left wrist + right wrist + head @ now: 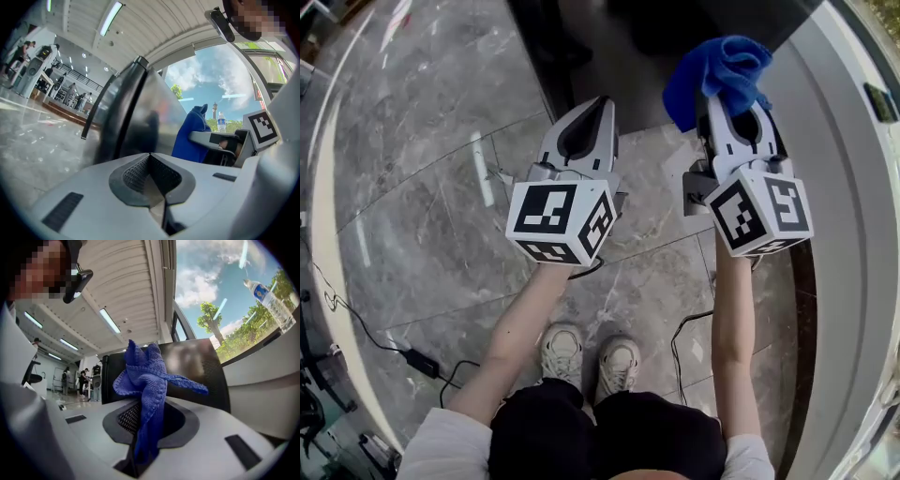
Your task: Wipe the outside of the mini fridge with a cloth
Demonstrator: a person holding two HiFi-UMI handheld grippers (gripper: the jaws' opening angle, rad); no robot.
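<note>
The mini fridge (628, 37) is a dark, glossy box on the floor just ahead of both grippers. My right gripper (729, 101) is shut on a blue cloth (719, 73), which bunches up over its tips close to the fridge's near face. In the right gripper view the cloth (146, 380) rises from the closed jaws of the right gripper (144, 425), with the fridge (201, 366) behind it. My left gripper (598, 103) is shut on nothing and points at the fridge's left corner. In the left gripper view its jaws meet at the left gripper's tip (150, 158), with the fridge (133, 112) and the cloth (191, 133) beyond.
The floor (422, 169) is grey marble. A white curved ledge (848, 187) runs down the right; a water bottle (271, 301) stands on it by the window. Cables and a power brick (422, 361) lie left of the person's shoes (591, 361). People stand far off (75, 91).
</note>
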